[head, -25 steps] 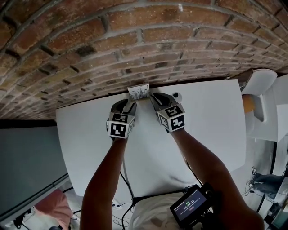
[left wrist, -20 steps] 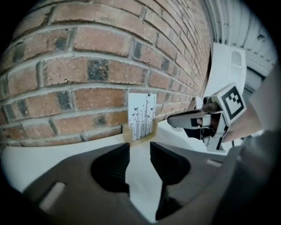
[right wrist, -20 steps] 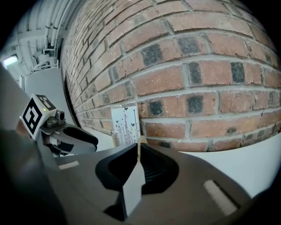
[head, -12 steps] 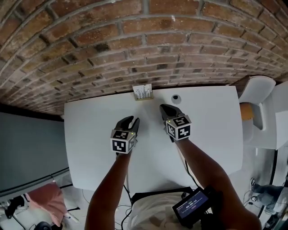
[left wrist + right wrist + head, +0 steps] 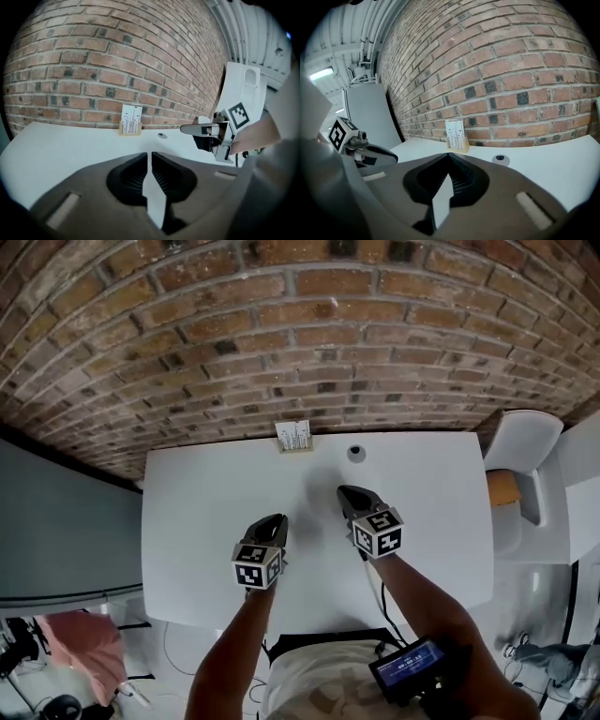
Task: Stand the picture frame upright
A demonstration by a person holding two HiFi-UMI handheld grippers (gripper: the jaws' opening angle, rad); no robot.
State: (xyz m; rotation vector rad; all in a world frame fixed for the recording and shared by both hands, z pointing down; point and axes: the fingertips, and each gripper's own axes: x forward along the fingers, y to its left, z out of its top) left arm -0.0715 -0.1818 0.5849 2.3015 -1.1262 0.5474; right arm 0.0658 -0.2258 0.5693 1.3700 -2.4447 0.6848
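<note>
Picture frame [image 5: 294, 436] upright on counter [image 5: 206, 512], well ahead of both. Left hand-held gripper [image 5: 278, 520] closing, thin gap, empty. Right hand-held gripper [image 5: 344, 491] jaws together, empty.

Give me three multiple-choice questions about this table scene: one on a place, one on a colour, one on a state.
1. Where on the table does the picture frame stand?
A. the near edge
B. the far edge, by the brick wall
C. the left corner

2. What colour is the table top?
A. white
B. black
C. green

3. How is the picture frame?
A. flat on its face
B. lying on its back
C. upright on its own

Answers:
1 B, since the head view shows it at the far edge, right below the bricks.
2 A, since the top shows white in every view.
3 C, since both gripper views show its printed face standing vertical with nothing holding it.
</note>
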